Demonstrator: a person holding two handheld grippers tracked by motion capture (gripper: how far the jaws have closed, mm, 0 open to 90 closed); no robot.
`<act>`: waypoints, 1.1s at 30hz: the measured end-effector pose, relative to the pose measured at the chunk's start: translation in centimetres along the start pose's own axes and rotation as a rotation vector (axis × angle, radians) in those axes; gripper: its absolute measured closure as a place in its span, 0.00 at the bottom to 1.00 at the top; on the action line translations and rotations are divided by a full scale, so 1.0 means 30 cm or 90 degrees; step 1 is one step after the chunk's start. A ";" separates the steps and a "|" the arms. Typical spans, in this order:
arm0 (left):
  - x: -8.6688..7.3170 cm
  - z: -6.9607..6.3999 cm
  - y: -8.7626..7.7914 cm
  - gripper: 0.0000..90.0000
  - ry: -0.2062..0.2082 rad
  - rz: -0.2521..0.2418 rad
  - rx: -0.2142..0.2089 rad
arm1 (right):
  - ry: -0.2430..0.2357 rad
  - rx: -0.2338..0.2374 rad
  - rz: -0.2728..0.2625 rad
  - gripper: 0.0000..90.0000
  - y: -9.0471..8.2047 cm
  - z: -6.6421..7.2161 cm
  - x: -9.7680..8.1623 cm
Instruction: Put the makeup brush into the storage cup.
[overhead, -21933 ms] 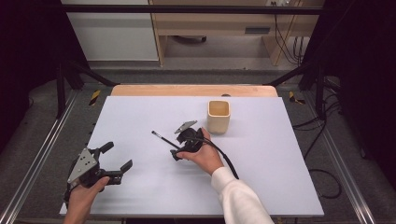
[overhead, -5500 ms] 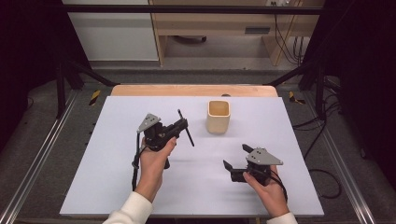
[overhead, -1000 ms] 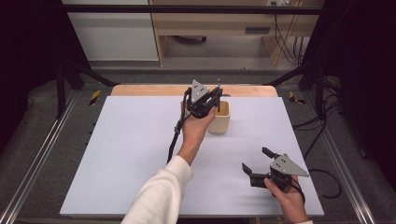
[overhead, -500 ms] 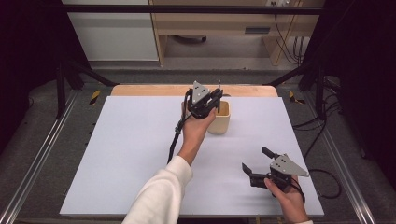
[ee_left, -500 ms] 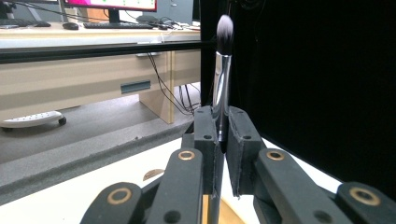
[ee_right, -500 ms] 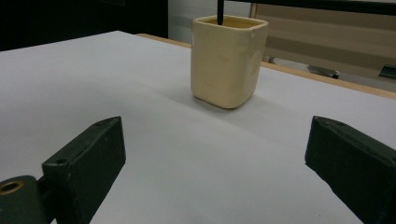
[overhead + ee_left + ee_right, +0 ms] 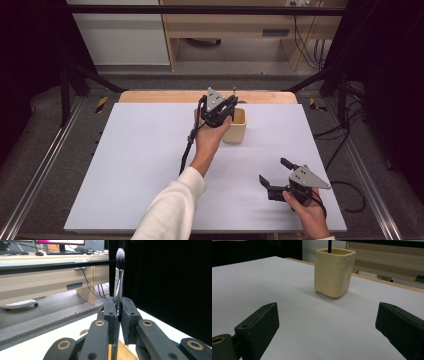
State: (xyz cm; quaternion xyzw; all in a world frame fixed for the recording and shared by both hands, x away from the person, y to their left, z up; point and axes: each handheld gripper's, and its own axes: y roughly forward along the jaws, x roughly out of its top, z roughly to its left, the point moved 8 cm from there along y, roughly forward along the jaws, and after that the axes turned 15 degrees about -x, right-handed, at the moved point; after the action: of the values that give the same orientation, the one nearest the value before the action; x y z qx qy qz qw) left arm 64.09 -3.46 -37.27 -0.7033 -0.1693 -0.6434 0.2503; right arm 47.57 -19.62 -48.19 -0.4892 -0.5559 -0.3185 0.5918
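We hold the makeup brush (image 7: 119, 277) upright between the jaws of our left gripper (image 7: 223, 107), which are closed tightly on its metal part; the bristles stand above the jaws and the handle goes down below them into the cream cup (image 7: 235, 125). Our right gripper (image 7: 273, 172) rests on the worktop (image 7: 125, 165), jaws wide apart and empty, with the cup well ahead of them. The placing seems almost finished: what is left is to release the brush and pull back.

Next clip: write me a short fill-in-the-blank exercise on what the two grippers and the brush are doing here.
1. The left gripper is shut on a makeup ____.
2. The brush stands upright, bristles pointing ____.
3. Its handle reaches down into the cream ____.
4. The right gripper rests on the table with jaws ____.

Missing words: brush; up; cup; open
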 end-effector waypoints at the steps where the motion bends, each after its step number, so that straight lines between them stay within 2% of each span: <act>1: -0.001 0.001 0.000 0.92 0.003 0.001 0.001 | -0.001 0.000 0.000 0.06 0.000 -0.001 -0.001; 12: -0.023 0.018 0.000 0.92 0.005 0.011 0.004 | -0.005 0.000 0.003 0.06 0.001 -0.001 -0.003; 28: -0.068 0.006 0.012 0.92 0.005 0.029 -0.001 | -0.003 0.001 0.007 0.06 0.003 0.001 -0.006; 33: -0.071 0.000 0.010 0.92 0.002 0.023 -0.009 | -0.005 0.001 0.005 0.06 0.003 0.001 -0.006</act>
State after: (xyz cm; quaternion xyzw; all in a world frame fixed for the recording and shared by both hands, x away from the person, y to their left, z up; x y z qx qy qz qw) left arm 64.00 -3.52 -39.42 -0.7071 -0.1519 -0.6408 0.2575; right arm 47.62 -19.61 -48.38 -0.4922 -0.5561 -0.3138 0.5916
